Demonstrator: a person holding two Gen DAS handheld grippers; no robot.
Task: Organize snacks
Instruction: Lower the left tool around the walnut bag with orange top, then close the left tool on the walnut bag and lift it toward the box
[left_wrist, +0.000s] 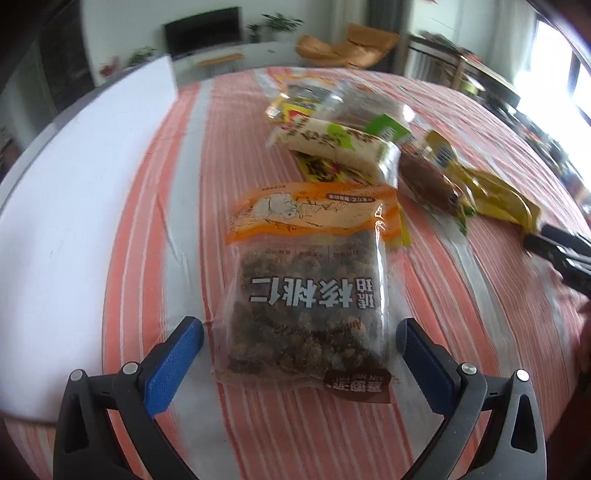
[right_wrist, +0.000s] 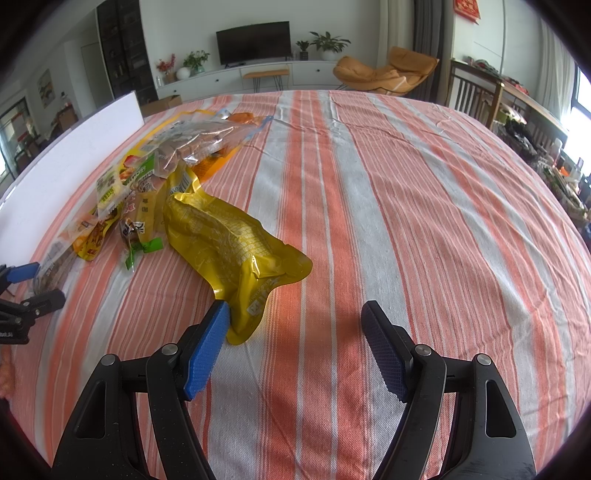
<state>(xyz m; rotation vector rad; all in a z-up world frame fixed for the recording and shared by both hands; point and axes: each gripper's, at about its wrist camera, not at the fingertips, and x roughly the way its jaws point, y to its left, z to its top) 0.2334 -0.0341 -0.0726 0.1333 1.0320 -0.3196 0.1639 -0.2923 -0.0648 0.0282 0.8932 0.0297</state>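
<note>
While both claws hang low over the striped cloth (right_wrist: 369, 206) on the bench, neither holds anything. The left claw (left_wrist: 299, 328) stands wide, fingers apart on either side of the near end of the walnut bag (left_wrist: 314, 288); whether the blue pads touch the bag cannot be told. The bag lies flat, reaching straight ahead of that claw.

Edges: a white board (left_wrist: 81, 192) runs along the bench to the left of the left claw. Between board and bag the cloth is bare.

The right claw (right_wrist: 295, 317) is also wide. Its left finger (right_wrist: 207, 354) sits just beside, perhaps touching, the near corner of the yellow pouch (right_wrist: 236, 243); nothing lies between its fingers. Ahead and to the right of this claw the cloth is open all the way to the far edge.

Obstacles: the snack pile (right_wrist: 155, 173) lies ahead-left of the right claw, the yellow pouch trailing from it. Seen from the left claw, the pile sits beyond the walnut bag, with a white-and-green packet (left_wrist: 340, 147) nearest and a brown snack in a clear wrapper (left_wrist: 428, 181) ahead-right. The picture from the left claw is blurred.
</note>
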